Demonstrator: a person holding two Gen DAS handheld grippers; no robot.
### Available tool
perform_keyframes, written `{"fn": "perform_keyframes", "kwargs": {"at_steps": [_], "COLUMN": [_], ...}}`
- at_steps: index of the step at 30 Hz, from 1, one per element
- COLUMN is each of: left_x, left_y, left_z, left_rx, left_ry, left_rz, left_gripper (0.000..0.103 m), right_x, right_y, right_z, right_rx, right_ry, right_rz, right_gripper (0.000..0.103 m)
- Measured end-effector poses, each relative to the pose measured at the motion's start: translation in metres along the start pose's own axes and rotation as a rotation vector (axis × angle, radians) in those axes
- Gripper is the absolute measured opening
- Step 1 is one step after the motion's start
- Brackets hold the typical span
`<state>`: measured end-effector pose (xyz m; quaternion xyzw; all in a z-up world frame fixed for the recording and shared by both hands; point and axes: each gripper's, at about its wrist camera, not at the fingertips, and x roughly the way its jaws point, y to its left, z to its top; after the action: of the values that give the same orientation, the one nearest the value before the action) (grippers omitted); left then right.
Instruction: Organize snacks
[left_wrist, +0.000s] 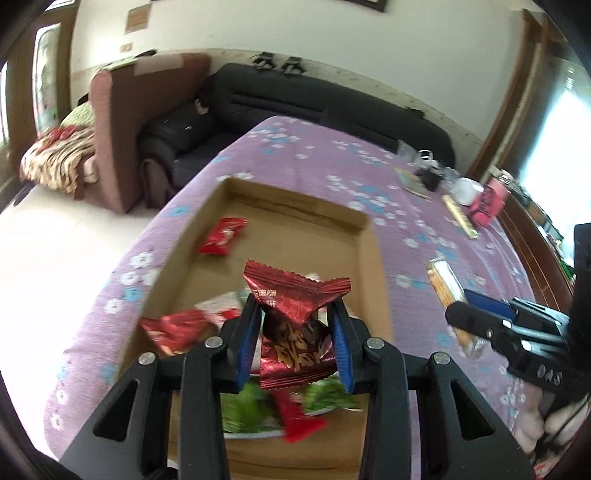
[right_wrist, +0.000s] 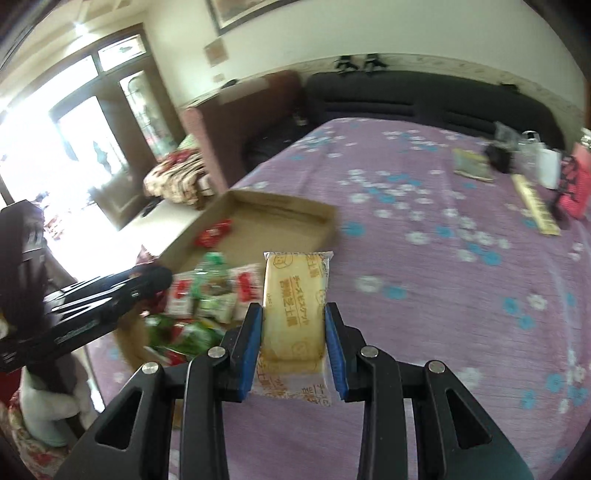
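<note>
Nearest your lens: the left gripper (left_wrist: 295, 332), blue pads clamped on a dark red foil snack packet (left_wrist: 293, 325), crinkled, glossy, crimped at both ends, its long axis running forward along the fingers. It hangs directly over the cardboard tray (left_wrist: 365, 258), a shallow brown open box on the purple flowered tablecloth (left_wrist: 314, 155); the drop lies straight below the jaws. Already in the tray: loose red wrappers (left_wrist: 221, 240) toward the far wall, green and white packets (left_wrist: 251, 410) in a heap at the near end. Your right gripper (right_wrist: 293, 332) is closed on a pale yellow biscuit pack (right_wrist: 295, 314), flat, rectangular, clear film, long axis forward. It sits over bare cloth; the tray lies to its left, so your left hand is nearer.
</note>
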<state>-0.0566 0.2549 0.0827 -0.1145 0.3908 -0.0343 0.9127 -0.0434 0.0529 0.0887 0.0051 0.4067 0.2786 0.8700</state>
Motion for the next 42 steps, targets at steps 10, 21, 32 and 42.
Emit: {"fn": "perform_keyframes", "kwargs": {"at_steps": [10,21,32,42], "left_x": [0.05,0.065,0.005,-0.069], "left_y": [0.032,0.034,0.01,-0.053], "left_z": [0.017,0.019,0.004,-0.027], "left_rx": [-0.038,-0.06,-0.034,0.104], "left_ry": [0.096,0.102,-0.052,-0.312], "left_rz": [0.045,0.036,0.075,0.387], "left_gripper": [0.038,0.065,0.075,0.095], "right_x": [0.08,0.1,0.05,-0.003], "right_y": [0.039,0.03,0.026,0.008], "right_z": [0.015,0.017,0.009,-0.026], "right_rx": [-0.035,-0.033,-0.011,0.041], "right_ry": [0.102,0.086,-0.022,-0.118], "right_rz": [-0.003,-0.058,-0.034,-0.086], "right_gripper": [0.032,0.035,0.04,0.047]}}
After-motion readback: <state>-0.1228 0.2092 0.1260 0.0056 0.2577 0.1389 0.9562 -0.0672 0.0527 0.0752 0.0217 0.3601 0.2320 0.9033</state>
